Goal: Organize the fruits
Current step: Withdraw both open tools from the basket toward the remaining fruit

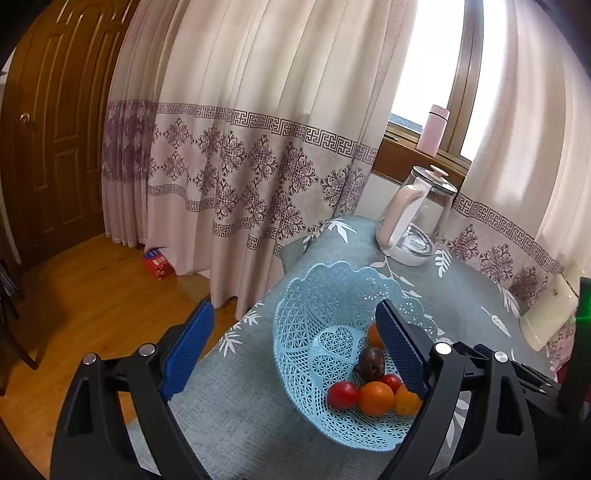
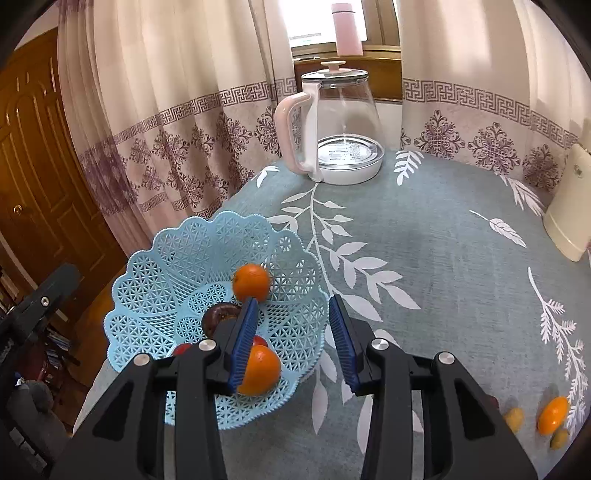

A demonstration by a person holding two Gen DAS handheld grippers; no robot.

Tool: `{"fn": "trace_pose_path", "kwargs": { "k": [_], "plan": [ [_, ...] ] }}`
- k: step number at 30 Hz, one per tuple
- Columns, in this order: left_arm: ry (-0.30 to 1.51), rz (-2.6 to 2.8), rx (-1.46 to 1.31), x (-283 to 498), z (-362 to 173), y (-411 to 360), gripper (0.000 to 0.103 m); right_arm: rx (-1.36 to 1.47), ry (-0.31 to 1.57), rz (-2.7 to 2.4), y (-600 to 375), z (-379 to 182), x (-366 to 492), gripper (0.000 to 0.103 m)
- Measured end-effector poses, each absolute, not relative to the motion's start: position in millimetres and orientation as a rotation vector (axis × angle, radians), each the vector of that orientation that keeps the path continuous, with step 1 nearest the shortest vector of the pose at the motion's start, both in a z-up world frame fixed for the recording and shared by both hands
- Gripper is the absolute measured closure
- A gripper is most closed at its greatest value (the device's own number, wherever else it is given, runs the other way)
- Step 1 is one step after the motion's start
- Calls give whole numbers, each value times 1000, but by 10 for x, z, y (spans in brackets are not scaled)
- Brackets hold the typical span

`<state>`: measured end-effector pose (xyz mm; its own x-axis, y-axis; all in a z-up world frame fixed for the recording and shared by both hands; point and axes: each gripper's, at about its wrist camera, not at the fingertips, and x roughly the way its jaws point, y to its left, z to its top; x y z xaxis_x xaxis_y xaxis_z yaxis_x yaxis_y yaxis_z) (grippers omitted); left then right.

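Note:
A light blue lattice basket (image 1: 325, 291) stands near the table's left edge. It holds several fruits: an orange (image 1: 376, 398), a red tomato (image 1: 342, 395) and a dark round fruit (image 1: 372, 363). My left gripper (image 1: 295, 347) hovers open above the basket with nothing between its fingers. In the right wrist view the basket (image 2: 155, 280) shows an orange (image 2: 251, 282) at its far side and another orange (image 2: 263, 369) near the front. My right gripper (image 2: 293, 343) is open and empty over the basket's right rim. A loose orange (image 2: 553, 414) and small yellowish fruits (image 2: 514, 419) lie on the cloth at lower right.
A glass kettle (image 2: 340, 122) with a pink handle stands at the table's far side, a pink bottle (image 2: 347, 29) on the sill behind it. A cream object (image 2: 569, 206) sits at the right edge. Curtains hang behind; a red box (image 1: 157, 264) lies on the floor.

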<state>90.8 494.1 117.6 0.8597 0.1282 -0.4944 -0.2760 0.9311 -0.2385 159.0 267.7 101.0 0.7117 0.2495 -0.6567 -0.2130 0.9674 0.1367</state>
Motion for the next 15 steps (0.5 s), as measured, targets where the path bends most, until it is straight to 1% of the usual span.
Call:
{"fn": "trace_pose_path", "kwargs": {
  "k": [3,4,6,15],
  "plan": [
    [490,214,-308,901,1183,4927,11,51,732,255,2666,1018,1551,61],
    [488,213,-308,901,1190,4917,10,49,728,251,2661,1023,1525,54],
    [482,212,-302,896,1203,4896,8,49,715,241,2646,1029,1490,47],
    [460,214,-264,867,1250,4785,5,79,719,207,2495,997,1407,47]
  ]
}}
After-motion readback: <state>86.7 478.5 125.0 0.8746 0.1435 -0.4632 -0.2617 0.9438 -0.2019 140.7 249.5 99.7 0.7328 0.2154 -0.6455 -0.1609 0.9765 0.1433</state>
